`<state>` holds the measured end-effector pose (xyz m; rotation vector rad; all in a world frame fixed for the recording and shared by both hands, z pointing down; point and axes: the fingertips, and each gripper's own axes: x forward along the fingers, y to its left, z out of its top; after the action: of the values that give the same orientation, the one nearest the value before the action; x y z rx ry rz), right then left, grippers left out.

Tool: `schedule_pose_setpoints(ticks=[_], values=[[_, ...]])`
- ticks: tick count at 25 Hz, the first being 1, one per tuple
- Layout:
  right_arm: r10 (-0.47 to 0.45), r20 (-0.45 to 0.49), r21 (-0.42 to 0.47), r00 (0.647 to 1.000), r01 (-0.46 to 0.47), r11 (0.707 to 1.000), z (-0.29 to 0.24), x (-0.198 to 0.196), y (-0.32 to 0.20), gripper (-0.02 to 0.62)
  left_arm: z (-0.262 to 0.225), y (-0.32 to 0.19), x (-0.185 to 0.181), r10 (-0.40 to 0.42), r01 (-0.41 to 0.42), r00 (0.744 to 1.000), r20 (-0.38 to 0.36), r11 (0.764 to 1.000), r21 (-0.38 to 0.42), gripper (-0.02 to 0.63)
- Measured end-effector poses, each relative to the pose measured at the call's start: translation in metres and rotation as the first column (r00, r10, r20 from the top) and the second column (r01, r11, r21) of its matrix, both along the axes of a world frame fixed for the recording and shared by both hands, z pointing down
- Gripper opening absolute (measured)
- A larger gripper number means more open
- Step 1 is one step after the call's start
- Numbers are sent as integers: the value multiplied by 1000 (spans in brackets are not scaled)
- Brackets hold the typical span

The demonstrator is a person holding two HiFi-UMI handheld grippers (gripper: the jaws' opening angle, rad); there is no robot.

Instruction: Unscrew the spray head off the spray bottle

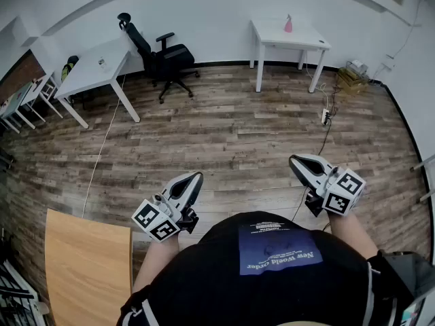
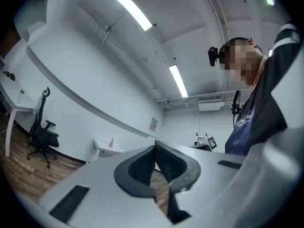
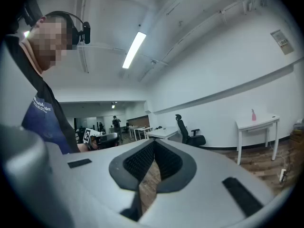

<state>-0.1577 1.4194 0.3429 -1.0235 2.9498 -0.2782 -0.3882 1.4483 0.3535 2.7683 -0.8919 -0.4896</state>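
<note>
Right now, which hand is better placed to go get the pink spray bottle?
Probably the right. The spray bottle stands on the far white table, over to the right, and the right hand-held gripper is on that side. Both it and the left hand-held gripper are shut, empty and far away.

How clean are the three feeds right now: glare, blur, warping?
Head view: evenly lit, sharp, walls bowed by the lens; spray bottle tiny. Left gripper view: ceiling light strips glare, corners black. Right gripper view: likewise.
</note>
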Motion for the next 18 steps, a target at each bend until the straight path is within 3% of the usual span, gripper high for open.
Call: schedule_pose_setpoints(ticks=[5,18], values=[[-5,-1,7,1000,5,1000,-3,-12,0,-5,0,5,-15,-12,12,1000,-1,1000,3,3],[-16,24,16,1000,15,1000,-14,-98,-14,-4,4,14,-122,-80,80,997,-12,997,0,3]])
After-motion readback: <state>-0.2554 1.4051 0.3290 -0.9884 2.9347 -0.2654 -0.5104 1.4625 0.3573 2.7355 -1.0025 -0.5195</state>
